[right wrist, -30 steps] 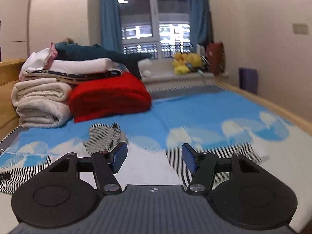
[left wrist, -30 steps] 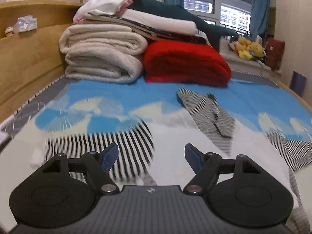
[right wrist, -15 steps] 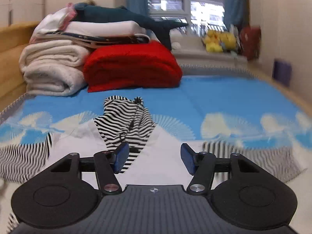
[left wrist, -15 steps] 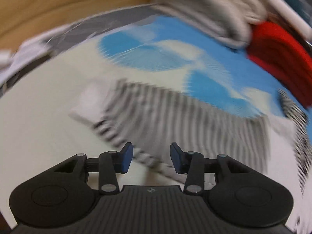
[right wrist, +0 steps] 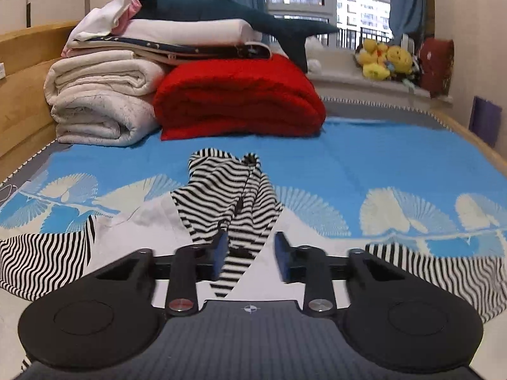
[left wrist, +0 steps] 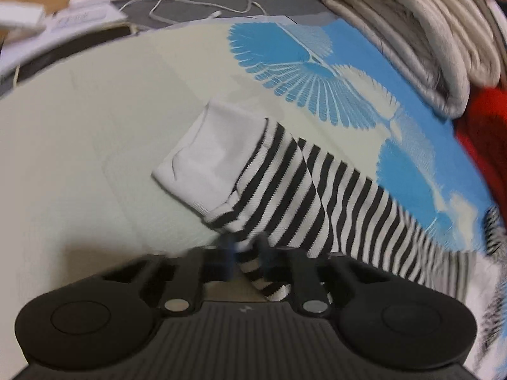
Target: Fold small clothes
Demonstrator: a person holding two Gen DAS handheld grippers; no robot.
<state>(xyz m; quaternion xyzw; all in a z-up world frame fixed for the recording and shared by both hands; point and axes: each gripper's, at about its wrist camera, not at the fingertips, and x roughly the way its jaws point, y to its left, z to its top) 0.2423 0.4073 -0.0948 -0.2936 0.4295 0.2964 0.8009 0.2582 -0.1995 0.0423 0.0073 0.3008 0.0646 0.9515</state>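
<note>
Left wrist view: the left gripper sits at the bottom middle of the frame. Its two blue pads are closing on the edge of a striped sleeve. The cloth is pinched between them, so the claw is gripping the sleeve. The sleeve is black and white with a white cuff. It runs from the middle of the frame down to the lower right. It lies flat on a bed cover that is cream on the left and blue with fan shapes on the right. At the upper right is a rolled beige blanket. A bit of red blanket shows at the right edge. A thin white cable lies in loops at the top, and some blurry white things are at the upper left.

Right wrist view: the right gripper is at the bottom middle. Its jaws are closing, but a gap shows between the pads. The striped hood part of the garment lies in the middle of the frame, and its lower tip reaches in between the pads. The right pad is not touching the cloth. Striped sleeves spread to the lower left and lower right. Behind, in the upper middle, is a folded red blanket. A stack of pale blankets is at the upper left. Yellow soft toys sit by the window at the upper right.
</note>
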